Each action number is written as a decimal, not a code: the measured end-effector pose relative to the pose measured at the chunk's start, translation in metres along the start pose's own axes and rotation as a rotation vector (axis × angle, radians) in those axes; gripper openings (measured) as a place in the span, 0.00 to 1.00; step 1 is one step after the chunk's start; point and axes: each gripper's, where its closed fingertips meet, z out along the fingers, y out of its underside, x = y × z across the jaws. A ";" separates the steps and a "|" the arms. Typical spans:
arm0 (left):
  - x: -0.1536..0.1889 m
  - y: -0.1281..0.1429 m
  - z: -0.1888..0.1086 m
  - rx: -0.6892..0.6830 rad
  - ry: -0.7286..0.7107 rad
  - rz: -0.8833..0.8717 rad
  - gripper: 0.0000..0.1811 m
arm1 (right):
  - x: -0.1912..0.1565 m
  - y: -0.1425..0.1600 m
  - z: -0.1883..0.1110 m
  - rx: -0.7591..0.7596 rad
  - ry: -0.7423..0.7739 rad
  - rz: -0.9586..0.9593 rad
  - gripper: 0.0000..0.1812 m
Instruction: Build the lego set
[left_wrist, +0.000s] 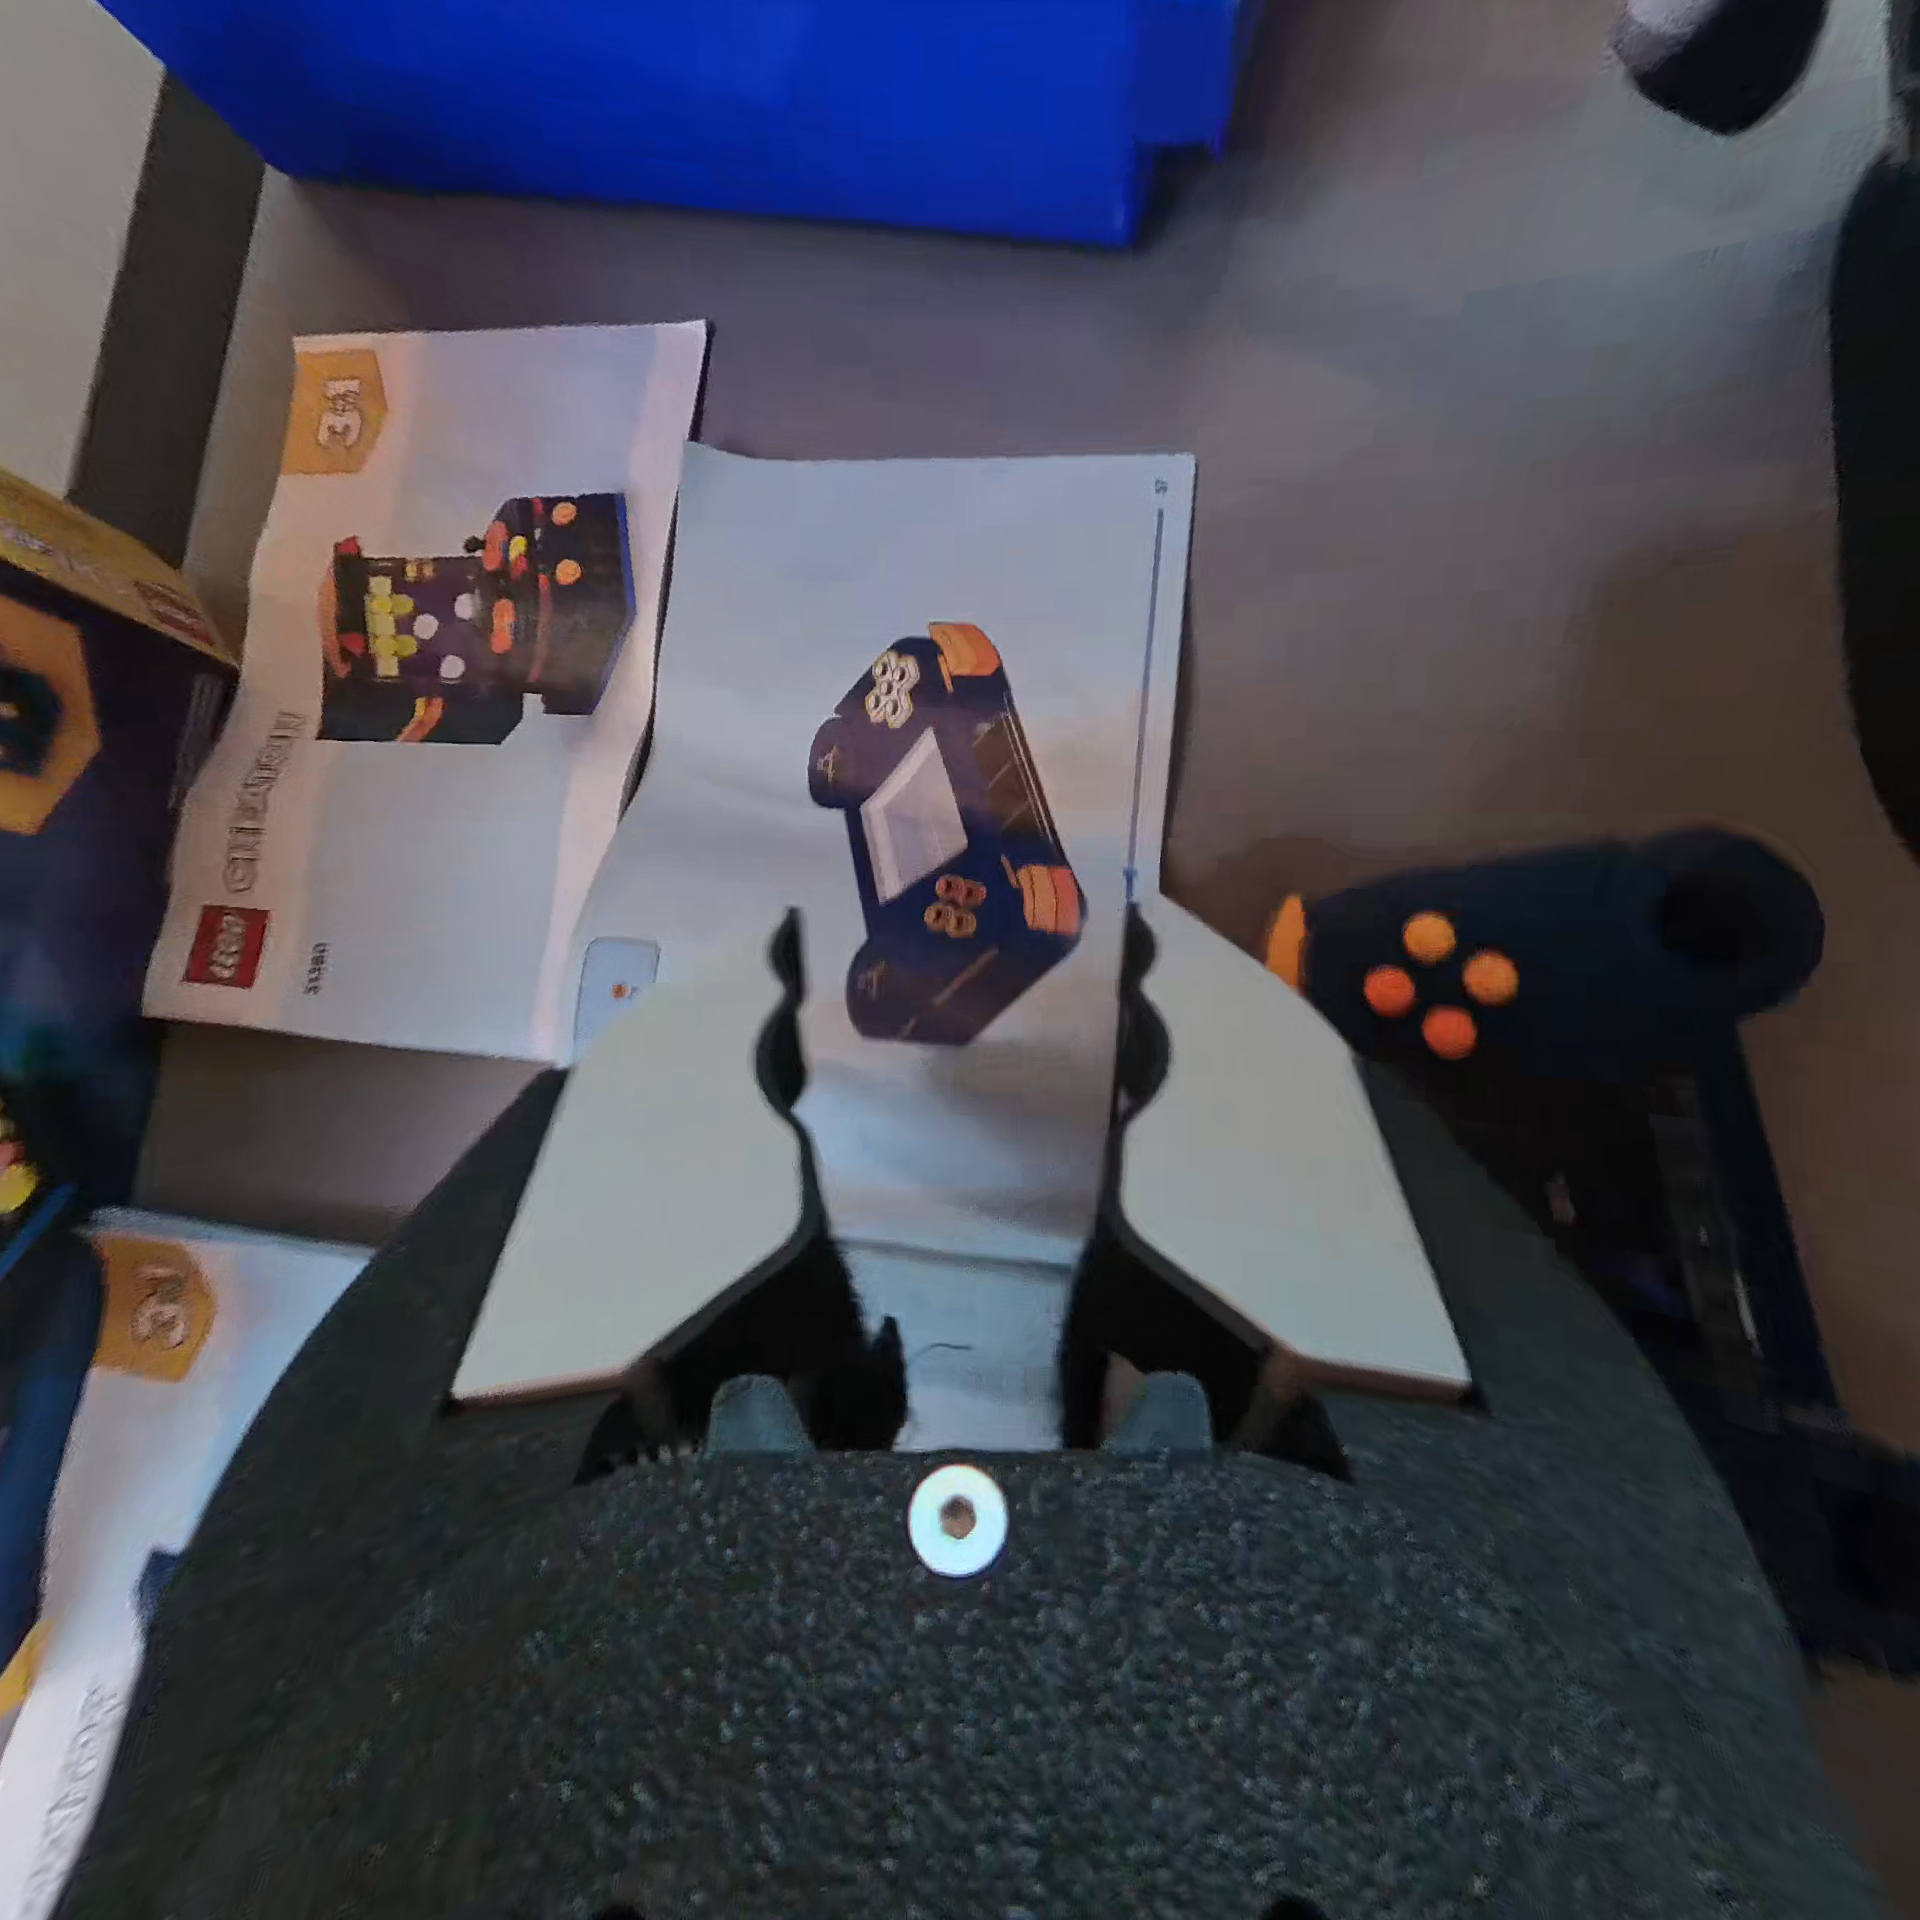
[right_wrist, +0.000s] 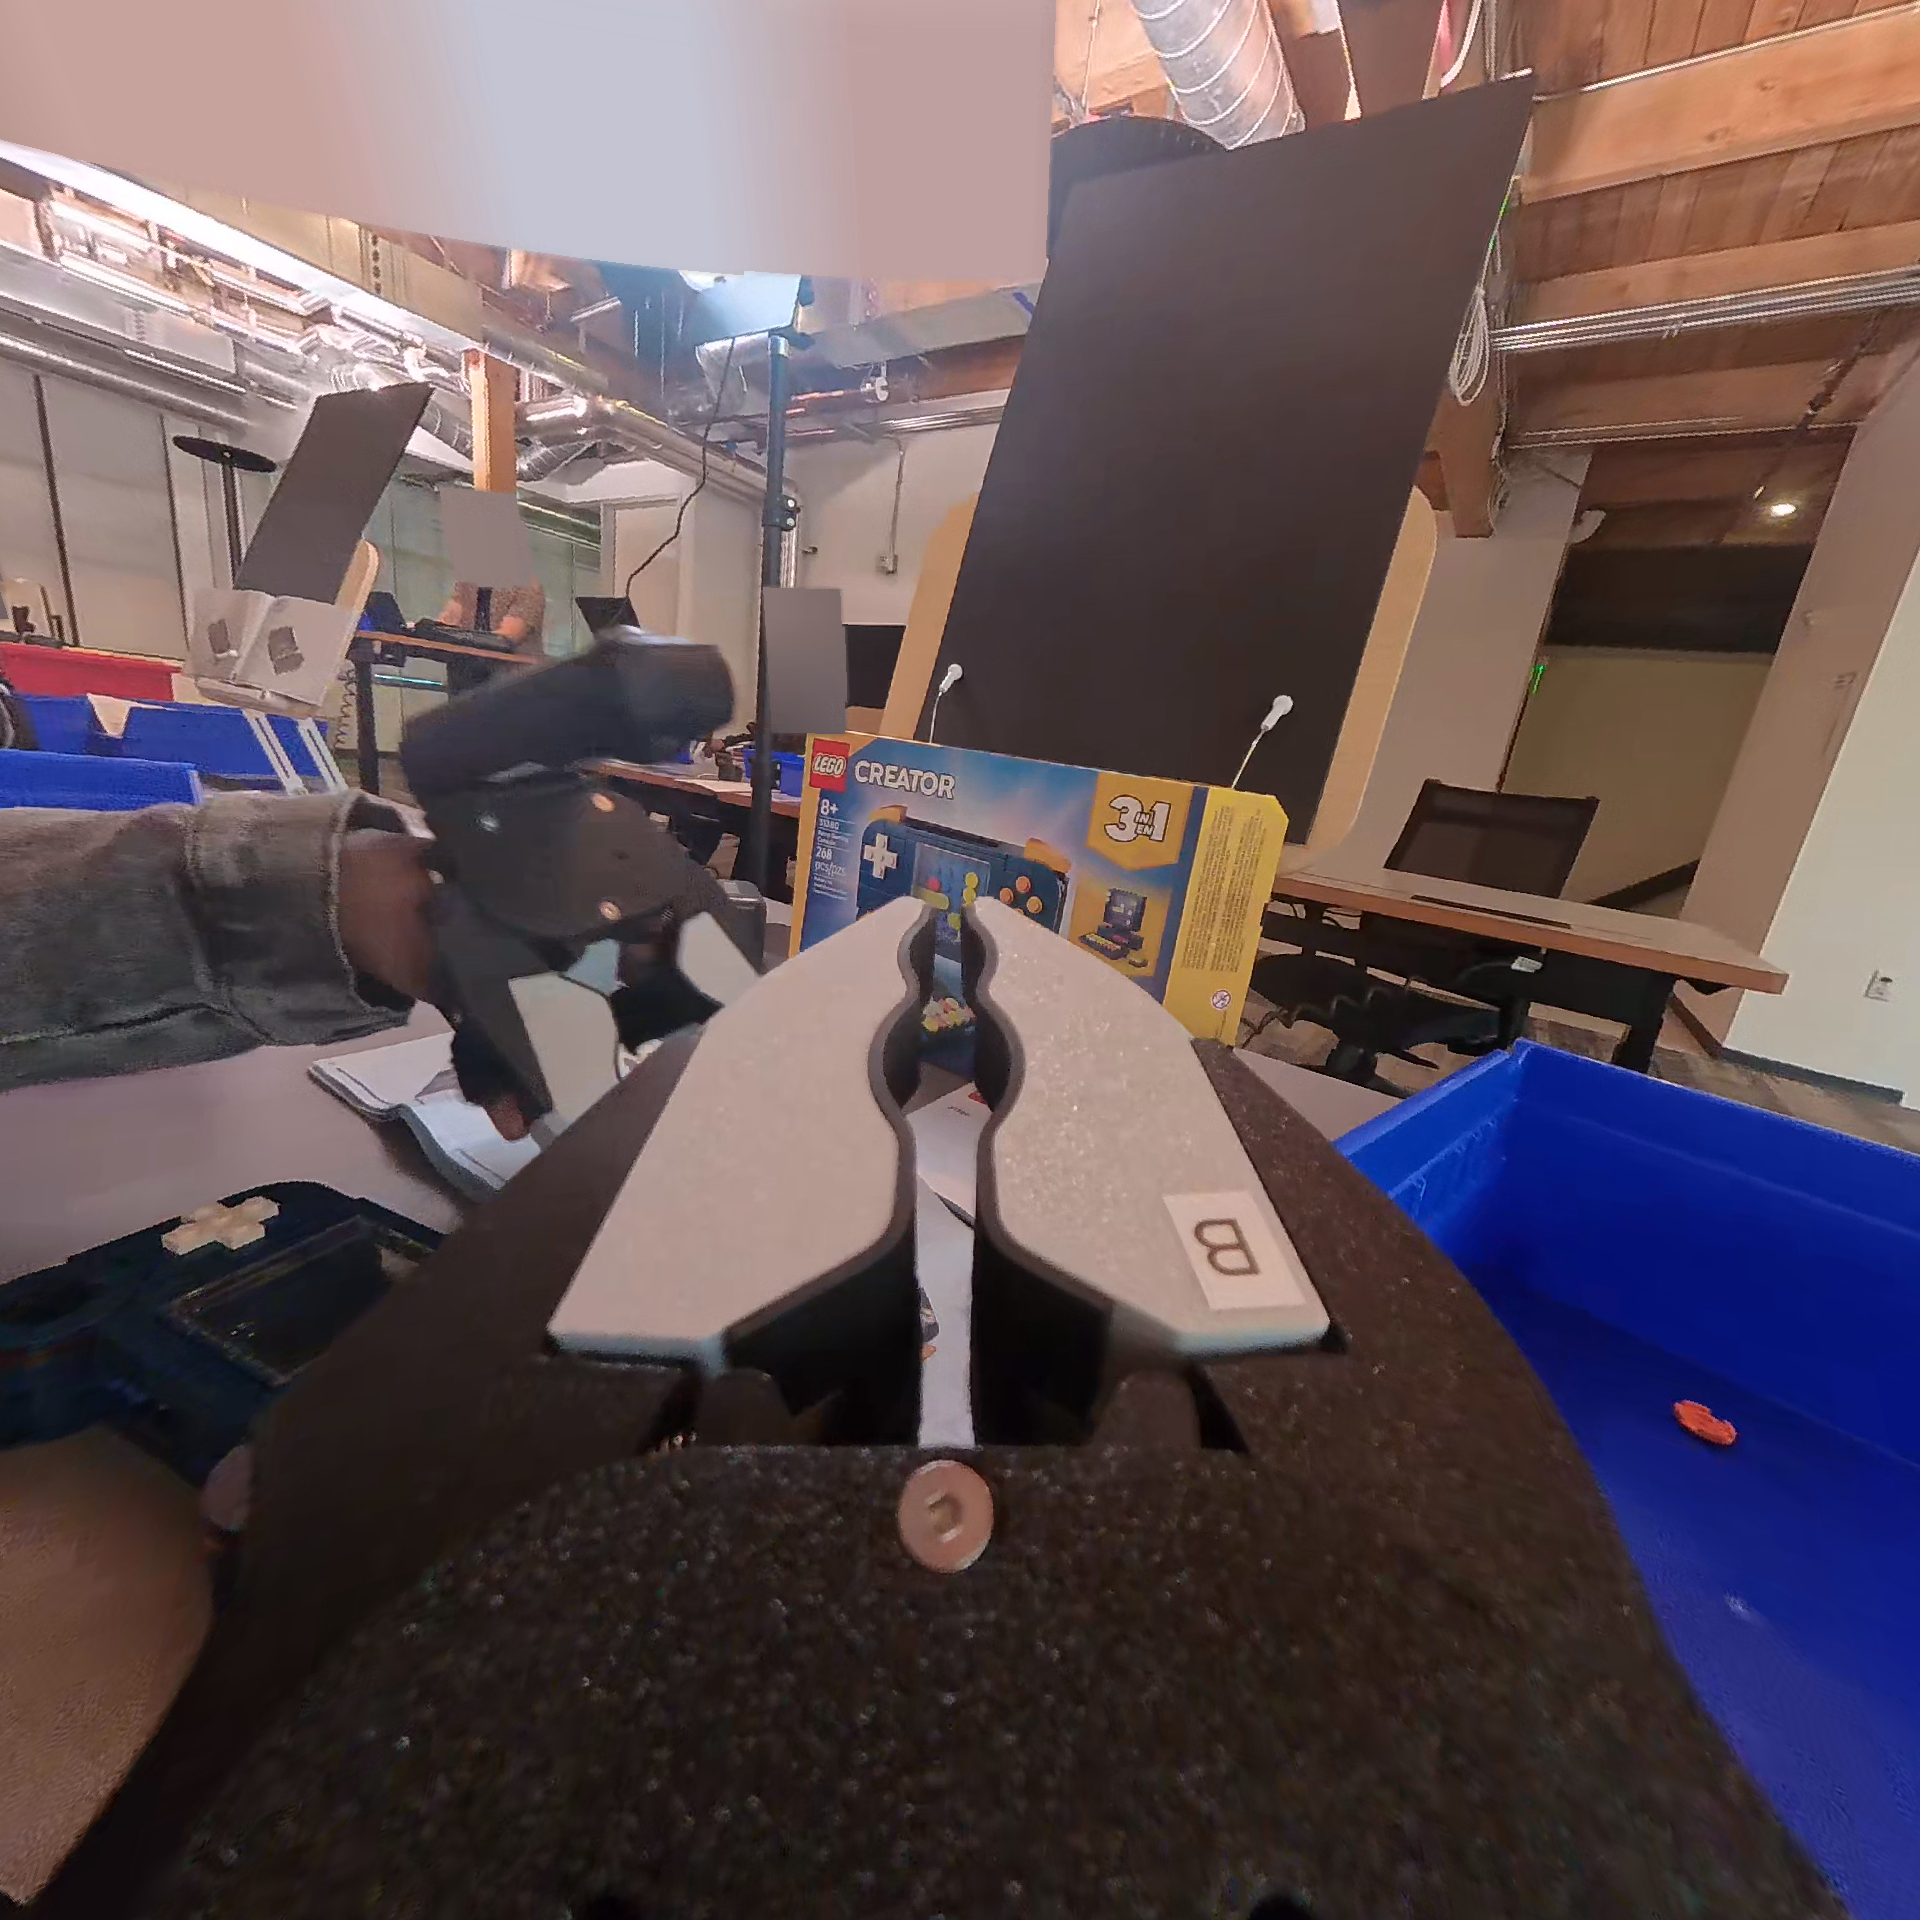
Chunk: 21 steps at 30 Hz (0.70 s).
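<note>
My left gripper (left_wrist: 961, 925) is open and empty. It hovers over an open instruction booklet (left_wrist: 935, 582) whose page pictures a dark blue game controller. The part-built dark blue lego model (left_wrist: 1507, 977) with orange round buttons lies just right of the booklet. In the right wrist view the model (right_wrist: 208, 1309) sits at the lower left and has a cream cross pad. My right gripper (right_wrist: 951, 914) is nearly shut, with only a narrow gap and nothing between the fingers. The left gripper (right_wrist: 582, 1049), held by a hand in a grey sleeve, shows above the booklet (right_wrist: 416, 1101).
A second booklet (left_wrist: 436, 675) lies left of the open one. The lego box (right_wrist: 1039, 862) stands upright behind the booklets and shows at the left edge of the left wrist view (left_wrist: 94, 727). A blue bin (right_wrist: 1662, 1226) at the right holds a small orange piece (right_wrist: 1704, 1421). Another blue bin (left_wrist: 675, 94) stands beyond the booklets. One gripper's finger ends stand about 15 centimeters off the other's.
</note>
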 end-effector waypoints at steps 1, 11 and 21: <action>-0.001 0.000 0.009 -0.035 0.007 -0.029 0.41 | 0.000 0.000 0.000 0.002 -0.001 0.001 0.02; -0.011 0.040 0.016 -0.108 0.031 -0.180 0.00 | -0.007 0.007 0.004 -0.040 -0.052 -0.010 0.02; 0.007 0.066 -0.010 0.016 -0.036 -0.247 0.00 | -0.051 0.143 -0.002 -1.006 -0.178 0.244 0.41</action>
